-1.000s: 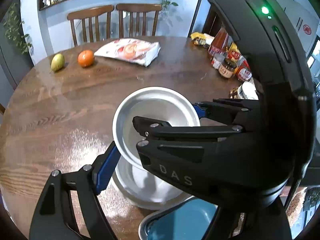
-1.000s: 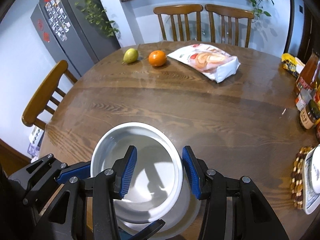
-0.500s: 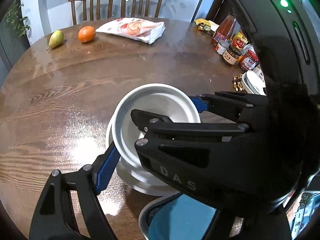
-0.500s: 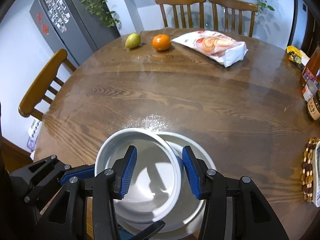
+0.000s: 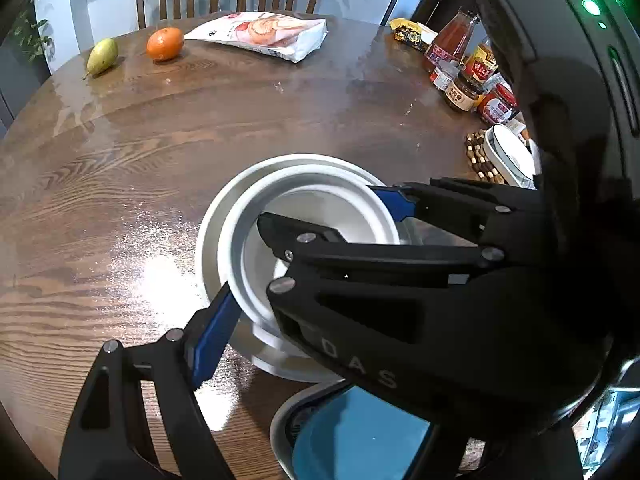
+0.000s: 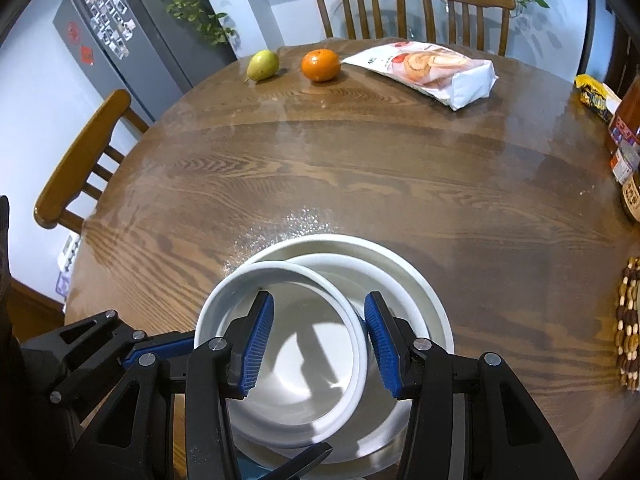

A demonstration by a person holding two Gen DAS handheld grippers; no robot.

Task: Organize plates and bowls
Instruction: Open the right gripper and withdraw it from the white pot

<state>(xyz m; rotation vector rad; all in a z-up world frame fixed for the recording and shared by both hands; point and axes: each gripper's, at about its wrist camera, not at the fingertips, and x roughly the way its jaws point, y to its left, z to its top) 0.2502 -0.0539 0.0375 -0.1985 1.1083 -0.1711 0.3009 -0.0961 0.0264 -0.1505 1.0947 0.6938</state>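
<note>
A small white bowl (image 6: 292,364) sits tilted inside a larger white bowl (image 6: 408,280) on the round wooden table (image 6: 360,176). My left gripper (image 5: 308,256) spans the small bowl (image 5: 320,204), its blue pads against the rim on both sides. The larger bowl (image 5: 208,224) shows around it. My right gripper (image 6: 318,344) hangs open above the small bowl, one finger over its inside and one outside its right rim. A blue plate (image 5: 356,436) lies near the table's front edge under the right gripper.
A pear (image 6: 262,65), an orange (image 6: 320,65) and a snack bag (image 6: 432,70) lie at the far side. Sauce bottles and jars (image 5: 468,76) stand at the right, with a beaded trivet (image 6: 630,320) and a white dish (image 5: 508,152). Chairs ring the table.
Both grippers have come down with the small bowl, lowering it from above the larger bowl into it. The table has come closer in both views.
</note>
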